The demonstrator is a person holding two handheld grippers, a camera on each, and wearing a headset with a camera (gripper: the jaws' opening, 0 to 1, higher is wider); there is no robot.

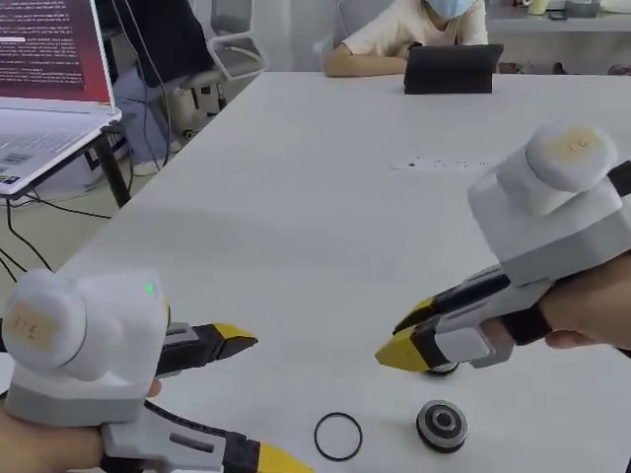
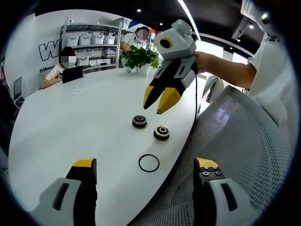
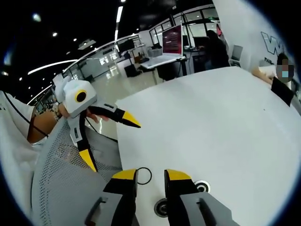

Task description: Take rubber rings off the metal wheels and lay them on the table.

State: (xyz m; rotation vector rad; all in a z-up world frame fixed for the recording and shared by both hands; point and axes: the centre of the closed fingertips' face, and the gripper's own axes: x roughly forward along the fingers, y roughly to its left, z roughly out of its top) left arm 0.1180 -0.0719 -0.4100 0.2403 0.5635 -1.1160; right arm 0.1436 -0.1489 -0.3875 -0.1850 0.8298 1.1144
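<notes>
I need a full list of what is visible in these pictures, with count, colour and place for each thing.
Table: one, white, across the scene.
Rubber ring: one, black, flat near the table's front edge.
Metal wheels: two, dark with silver centres, beside the ring.
Laptop: one, silver, open, left of the table.
Tablet: one, black, far end, before a seated person.
Mesh chair: one, grey, beside the table.
Left gripper: one, white with yellow tips, wide open.
Right gripper: one, white with yellow tips, slightly open, empty, above the wheels.
</notes>
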